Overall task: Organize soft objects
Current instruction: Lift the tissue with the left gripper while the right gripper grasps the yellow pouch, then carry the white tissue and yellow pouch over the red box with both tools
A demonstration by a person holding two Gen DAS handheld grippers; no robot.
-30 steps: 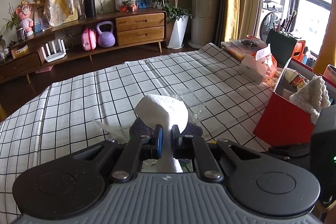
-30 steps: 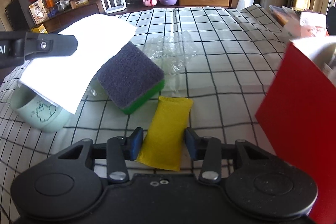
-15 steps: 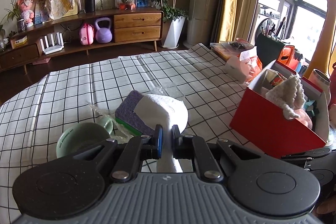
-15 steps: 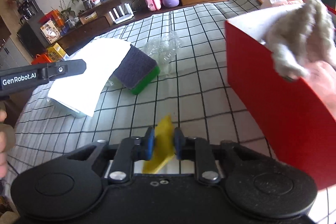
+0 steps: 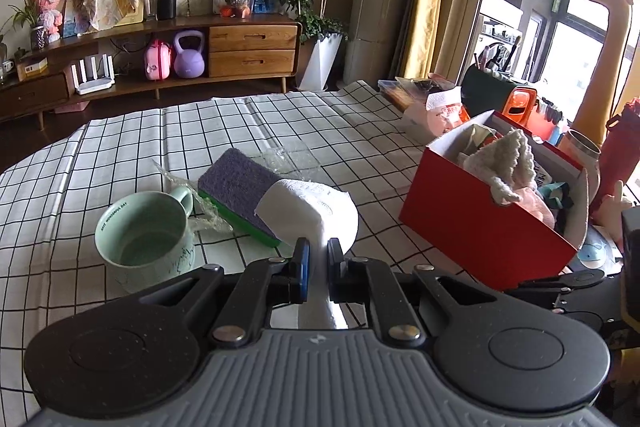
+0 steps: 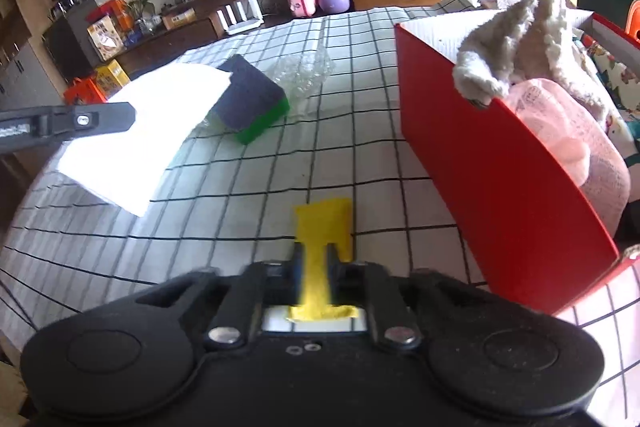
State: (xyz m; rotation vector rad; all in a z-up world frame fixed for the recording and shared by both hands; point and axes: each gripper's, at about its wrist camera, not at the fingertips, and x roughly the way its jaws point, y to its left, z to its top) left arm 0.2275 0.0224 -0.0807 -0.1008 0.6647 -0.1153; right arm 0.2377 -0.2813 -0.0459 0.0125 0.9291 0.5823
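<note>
Soft objects are being carried toward the red box [image 6: 500, 167], sitting at two o'clock. The left gripper [image 5: 318, 259] is pinching a white tissue [image 5: 312, 211] tight. The right gripper [image 6: 314, 259] is easing slightly wider, though its pads are squeezing a limp yellow cloth [image 6: 324, 223]. Next: lifting over the rim.

Checked tablecloth [image 5: 120, 155] bears mug [image 5: 146, 233], sponge [image 5: 236, 187], red box [image 5: 480, 227]
</note>
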